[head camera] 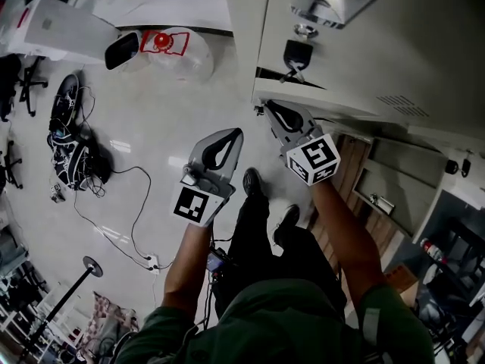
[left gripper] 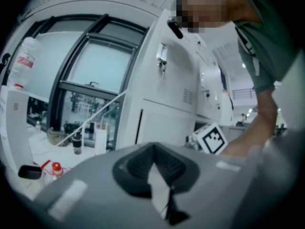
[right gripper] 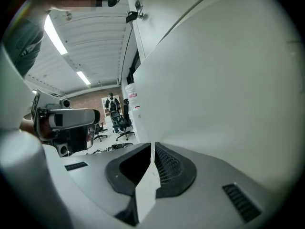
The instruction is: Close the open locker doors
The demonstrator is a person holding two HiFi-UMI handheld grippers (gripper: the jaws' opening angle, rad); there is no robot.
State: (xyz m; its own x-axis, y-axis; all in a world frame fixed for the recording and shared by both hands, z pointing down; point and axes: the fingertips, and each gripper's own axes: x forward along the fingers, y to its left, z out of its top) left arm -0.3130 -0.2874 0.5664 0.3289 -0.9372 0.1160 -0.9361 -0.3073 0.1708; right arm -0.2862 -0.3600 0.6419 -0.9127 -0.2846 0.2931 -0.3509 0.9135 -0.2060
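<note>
While both pairs of jaws are clenched together on nothing, the right gripper (head camera: 267,106) sits at the lower corner of the white locker door (head camera: 356,51), which fills the head view from 12 to 3 o'clock; whether they touch cannot be told. The left gripper (head camera: 239,132) hangs apart at its 8 o'clock, over the floor (head camera: 151,127). Likely faults: the tips skid off the door's edge, a hard shove rebounds it ajar, or the key (head camera: 295,54) snags.
</note>
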